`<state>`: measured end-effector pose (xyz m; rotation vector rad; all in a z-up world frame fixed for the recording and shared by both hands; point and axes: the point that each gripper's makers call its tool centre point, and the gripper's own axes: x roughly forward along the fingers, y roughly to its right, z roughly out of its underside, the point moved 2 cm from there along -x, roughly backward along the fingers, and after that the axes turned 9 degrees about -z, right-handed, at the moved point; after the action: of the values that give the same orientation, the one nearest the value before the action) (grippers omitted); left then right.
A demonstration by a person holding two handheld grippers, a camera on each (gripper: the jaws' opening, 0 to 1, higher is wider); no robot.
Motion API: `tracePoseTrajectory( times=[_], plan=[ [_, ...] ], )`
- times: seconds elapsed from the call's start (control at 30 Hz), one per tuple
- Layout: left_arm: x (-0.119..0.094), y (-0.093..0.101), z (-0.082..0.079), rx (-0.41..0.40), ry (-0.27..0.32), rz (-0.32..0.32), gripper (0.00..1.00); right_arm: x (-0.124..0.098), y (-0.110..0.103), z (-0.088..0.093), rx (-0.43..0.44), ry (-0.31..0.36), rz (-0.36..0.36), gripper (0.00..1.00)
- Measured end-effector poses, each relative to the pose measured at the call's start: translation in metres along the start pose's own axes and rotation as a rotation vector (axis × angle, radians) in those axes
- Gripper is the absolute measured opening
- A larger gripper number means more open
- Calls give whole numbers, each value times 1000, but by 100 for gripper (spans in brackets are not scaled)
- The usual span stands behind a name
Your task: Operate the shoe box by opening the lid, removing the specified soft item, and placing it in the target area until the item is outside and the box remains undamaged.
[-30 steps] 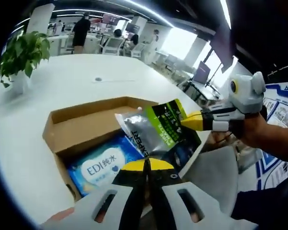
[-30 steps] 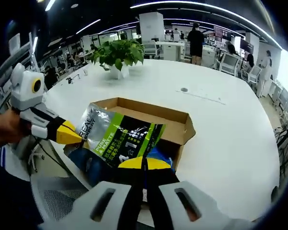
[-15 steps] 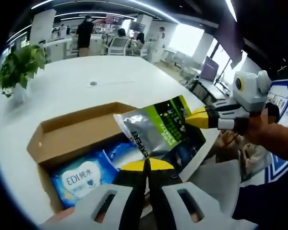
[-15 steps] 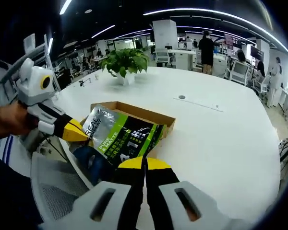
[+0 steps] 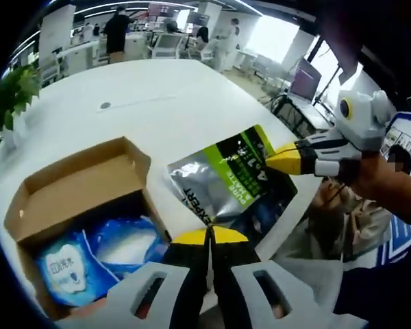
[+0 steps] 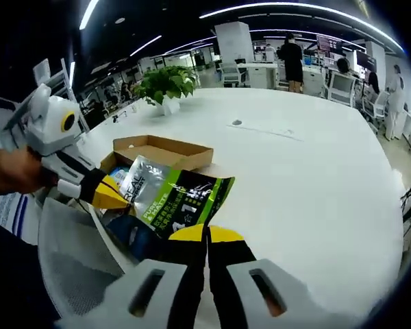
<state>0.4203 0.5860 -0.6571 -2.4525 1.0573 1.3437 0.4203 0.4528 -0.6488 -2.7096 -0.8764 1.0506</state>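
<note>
Holding the green and silver pouch (image 5: 236, 179) clear of the open box (image 5: 75, 185), I am clamping it with both tools, the left tool (image 5: 207, 236) on one edge and the right tool (image 6: 206, 235) on another. Setting it down is what remains; bare tabletop (image 6: 308, 178) is lying open beyond the box, though its edge is running close beneath the pouch.

Shoe box (image 5: 75, 185), plain brown cardboard, lid open, sits at lower left of the left gripper view; upper left of centre in the right gripper view (image 6: 166, 147). Blue wipe packs (image 5: 89, 253) lie inside. Soft pouch (image 5: 226, 181), silver, green and black, flat, held clear of the box, centre frame in both views (image 6: 175, 202).
</note>
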Motion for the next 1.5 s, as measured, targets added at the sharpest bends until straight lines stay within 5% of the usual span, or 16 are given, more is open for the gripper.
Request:
tracePoseTrajectory(
  times=[0.33,1.0,1.33,1.5],
  plan=[
    [49,12,-4,23,-68,25,0,2,39,23,49,-44,32,0],
    [99,-13,-15,60,-84,-31,0,49,81,37,52,-114,36,0],
    [116,-22,5,290,-166,-90,0,69,87,55,70,-147,29,0],
    [123,-21,8,302,-169,-97,0,74,93,64,80,-160,42,0]
  ],
)
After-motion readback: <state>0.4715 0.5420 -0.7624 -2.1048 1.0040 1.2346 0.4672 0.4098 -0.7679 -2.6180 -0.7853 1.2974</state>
